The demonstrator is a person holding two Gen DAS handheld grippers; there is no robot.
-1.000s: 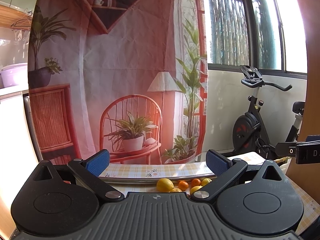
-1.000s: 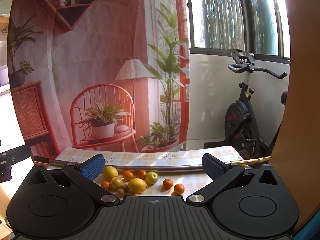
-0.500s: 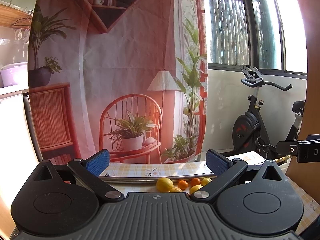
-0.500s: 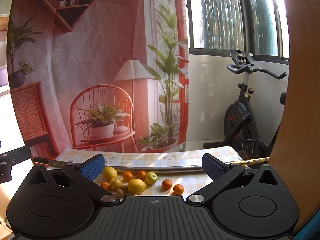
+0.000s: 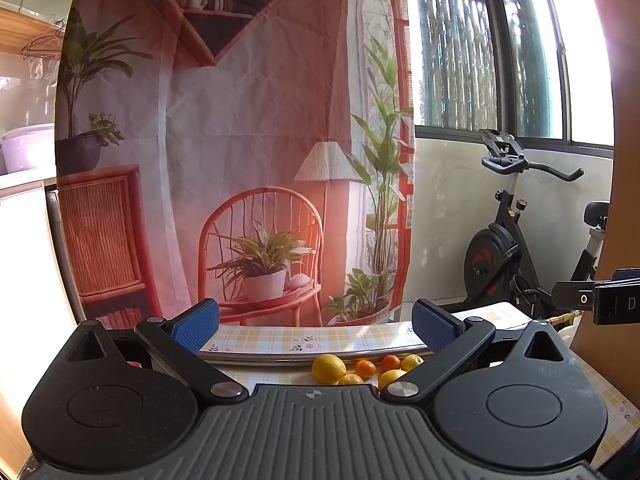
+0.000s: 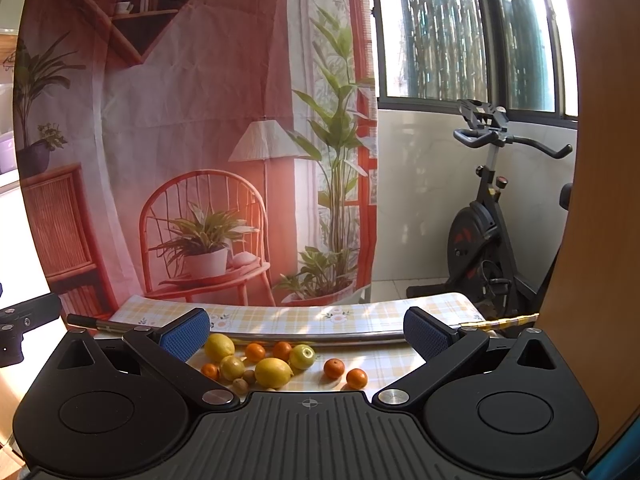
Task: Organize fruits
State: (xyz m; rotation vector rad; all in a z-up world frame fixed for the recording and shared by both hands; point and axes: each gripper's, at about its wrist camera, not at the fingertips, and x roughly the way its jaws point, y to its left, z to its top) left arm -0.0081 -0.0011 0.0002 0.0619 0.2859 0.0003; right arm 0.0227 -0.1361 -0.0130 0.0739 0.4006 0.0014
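The right gripper (image 6: 306,334) is held above the near edge of the table (image 6: 280,316), its blue pads (image 6: 184,338) spread wide with nothing between them. The left gripper (image 5: 316,326) is likewise wide open and empty, with its own pads (image 5: 434,326) far apart.

Over the last second almost nothing has changed: both views match the earlier ones but for a slight drift, and the fruit lies where it lay. I take this to mean that sorting has not begun and the person is lining up a first pick.

In the right wrist view the fruit sits low between the fingers, on the checked cloth just near of a metal bar (image 6: 312,338) that runs left to right. A cluster lies toward the left finger: a large lemon (image 6: 273,373) in the middle, a 2nd lemon (image 6: 219,347) at the far left, a smaller yellow fruit (image 6: 232,367), a green-yellow fruit (image 6: 302,356), 3 small oranges (image 6: 255,351) among them, and 2 little brown fruits (image 6: 244,381) nearest the gripper body. 2 more small oranges (image 6: 335,368) lie side by side to the right, a little apart from the cluster.

In the left wrist view only part of the pile shows, right of centre, with a lemon (image 5: 329,368) clearest and the rest half hidden behind the right finger. No bowl or tray for the fruit is visible.
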